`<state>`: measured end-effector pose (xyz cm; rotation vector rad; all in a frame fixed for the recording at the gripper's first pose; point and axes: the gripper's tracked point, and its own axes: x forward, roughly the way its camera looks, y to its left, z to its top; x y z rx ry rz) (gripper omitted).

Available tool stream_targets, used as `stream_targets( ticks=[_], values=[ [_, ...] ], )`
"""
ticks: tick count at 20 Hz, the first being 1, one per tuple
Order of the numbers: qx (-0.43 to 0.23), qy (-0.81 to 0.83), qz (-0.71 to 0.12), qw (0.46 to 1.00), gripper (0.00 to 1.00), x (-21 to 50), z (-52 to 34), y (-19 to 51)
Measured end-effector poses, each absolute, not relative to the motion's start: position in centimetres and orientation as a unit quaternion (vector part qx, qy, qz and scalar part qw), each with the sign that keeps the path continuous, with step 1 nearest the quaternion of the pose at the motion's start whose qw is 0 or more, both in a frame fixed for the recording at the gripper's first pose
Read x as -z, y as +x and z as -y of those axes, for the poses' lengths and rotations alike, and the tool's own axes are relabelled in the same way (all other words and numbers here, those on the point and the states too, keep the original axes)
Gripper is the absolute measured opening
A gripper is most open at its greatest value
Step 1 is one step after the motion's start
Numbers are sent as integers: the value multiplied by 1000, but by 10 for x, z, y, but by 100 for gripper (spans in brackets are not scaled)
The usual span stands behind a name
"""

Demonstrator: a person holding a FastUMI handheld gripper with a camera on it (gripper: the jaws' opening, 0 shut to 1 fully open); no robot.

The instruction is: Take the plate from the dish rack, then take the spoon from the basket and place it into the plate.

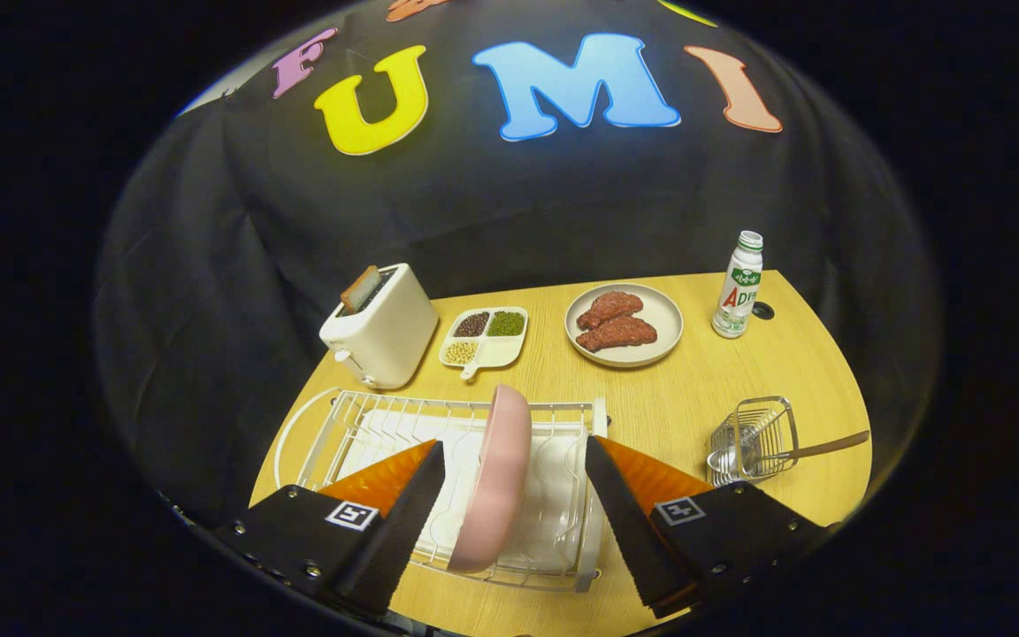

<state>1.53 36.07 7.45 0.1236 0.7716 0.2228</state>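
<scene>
1. Here my gripper [515, 495] stands wide open, its fingers on either side of the pink plate [496, 478] without touching it.
2. The plate stands on edge in the white dish rack [368, 425].
3. The spoon [815, 448] lies in the wire basket [753, 438] on the tabletop [669, 398], off to the right.

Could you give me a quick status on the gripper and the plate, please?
Gripper open, fingers either side of the pink plate. Plate upright in the dish rack, not gripped. Spoon in the wire basket. Nothing in the way.
</scene>
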Motion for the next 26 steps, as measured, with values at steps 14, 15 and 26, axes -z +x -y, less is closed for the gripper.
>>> stream_targets(
  ticks=[14,15,26],
  values=[
    [-26,4,-493,869,36,-13,-363,18],
    [-17,2,-496,868,31,-13,-364,17],
    [-4,-121,-456,882,28,-54,-370,41]
  ],
)
